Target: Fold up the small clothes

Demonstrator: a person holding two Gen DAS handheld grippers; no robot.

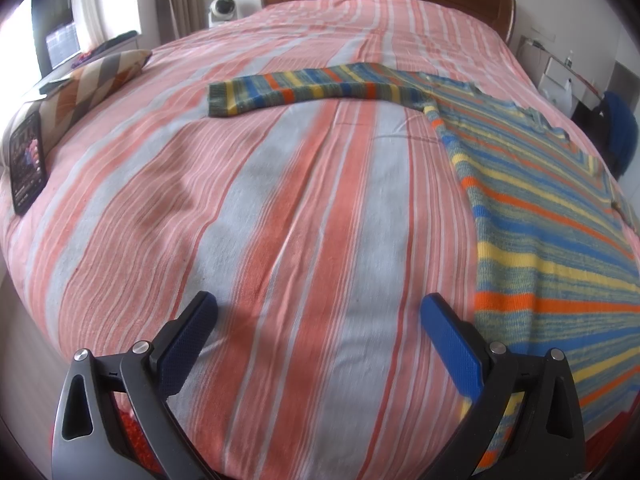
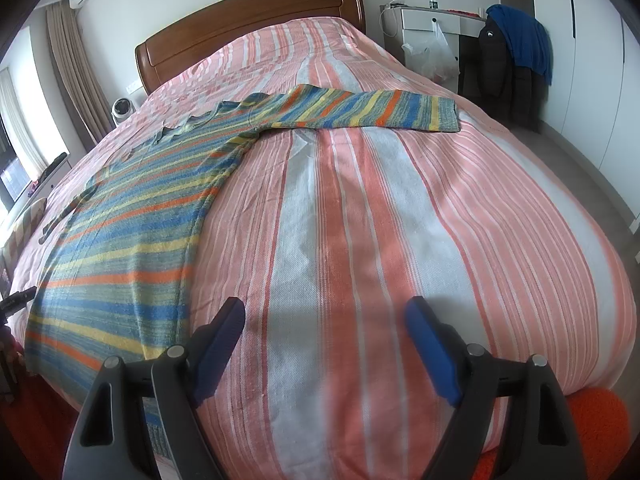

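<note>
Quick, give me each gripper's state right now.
Left gripper: open, holding nothing, above the bedspread beside the striped sweater.
Right gripper: open, holding nothing.

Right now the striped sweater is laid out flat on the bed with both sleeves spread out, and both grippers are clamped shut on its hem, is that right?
Not quite. The striped sweater does lie flat on the bed, sleeves spread, but neither gripper holds it. The left wrist view shows the left gripper open above bare bedspread beside the hem; the right wrist view shows the right gripper open too.

No text can be read anywhere (phone [image 1: 27, 162] screen too blurred)
</note>
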